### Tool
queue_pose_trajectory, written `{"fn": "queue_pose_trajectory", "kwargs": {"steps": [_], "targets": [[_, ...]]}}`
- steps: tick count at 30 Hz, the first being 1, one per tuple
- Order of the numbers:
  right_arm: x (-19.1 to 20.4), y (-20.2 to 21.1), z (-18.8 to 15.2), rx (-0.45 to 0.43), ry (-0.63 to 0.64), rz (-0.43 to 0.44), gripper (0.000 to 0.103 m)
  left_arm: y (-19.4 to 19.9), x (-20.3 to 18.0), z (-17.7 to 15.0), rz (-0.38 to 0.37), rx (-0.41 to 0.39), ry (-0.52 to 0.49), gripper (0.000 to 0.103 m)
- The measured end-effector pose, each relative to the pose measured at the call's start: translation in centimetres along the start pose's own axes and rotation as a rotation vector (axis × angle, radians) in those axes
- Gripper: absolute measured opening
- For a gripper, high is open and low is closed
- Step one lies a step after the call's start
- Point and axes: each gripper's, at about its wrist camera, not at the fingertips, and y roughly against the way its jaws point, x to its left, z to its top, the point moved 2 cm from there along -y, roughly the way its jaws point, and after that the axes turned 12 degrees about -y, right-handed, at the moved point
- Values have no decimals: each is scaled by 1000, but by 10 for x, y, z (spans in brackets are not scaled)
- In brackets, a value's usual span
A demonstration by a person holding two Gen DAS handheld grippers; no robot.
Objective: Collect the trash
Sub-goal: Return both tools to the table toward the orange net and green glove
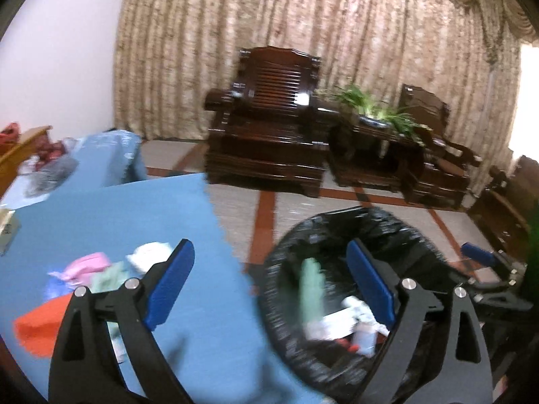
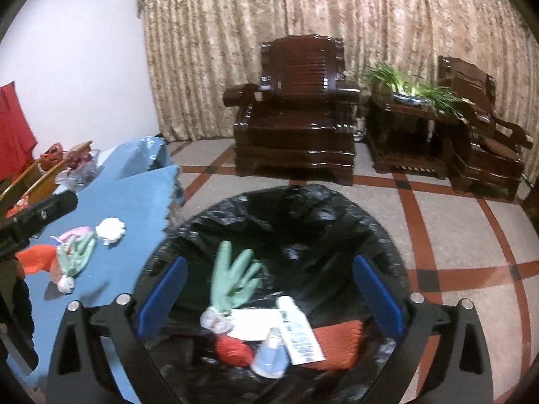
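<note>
Both claws spread wide, empty. Right claw (image 2: 269,299) over bin (image 2: 337,208), glove (image 2: 232,279) already inside. Left claw (image 1: 269,286) nearer table (image 1: 118,215); leftover glove (image 2: 75,256) lies to its left, long way pointing away from me.

Glove (image 2: 232,279) in bin (image 2: 337,208); table (image 2: 134,198) left; armchair (image 2: 296,107) behind.
</note>
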Motion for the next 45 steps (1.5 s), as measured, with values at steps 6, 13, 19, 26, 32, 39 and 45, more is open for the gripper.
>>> {"fn": "queue_pose_trajectory", "kwargs": {"steps": [6, 13, 19, 26, 32, 39, 45], "targets": [[47, -4, -7, 8, 44, 79, 97, 42, 49, -30, 140, 20, 33, 89], [101, -15, -24, 41, 107, 153, 97, 80, 97, -55, 273, 36, 79, 89], [138, -25, -39, 58, 156, 196, 97, 92, 134, -71, 335, 61, 131, 89], [167, -44, -48, 77, 191, 219, 97, 76, 155, -88, 342, 110, 180, 89], [178, -58, -53, 93, 201, 221, 97, 55, 161, -95, 329, 144, 201, 89], [182, -69, -55, 108, 214, 223, 97, 34, 165, -101, 322, 175, 222, 89], [183, -76, -54, 118, 212, 218, 97, 21, 172, -107, 350, 205, 233, 89]]}}
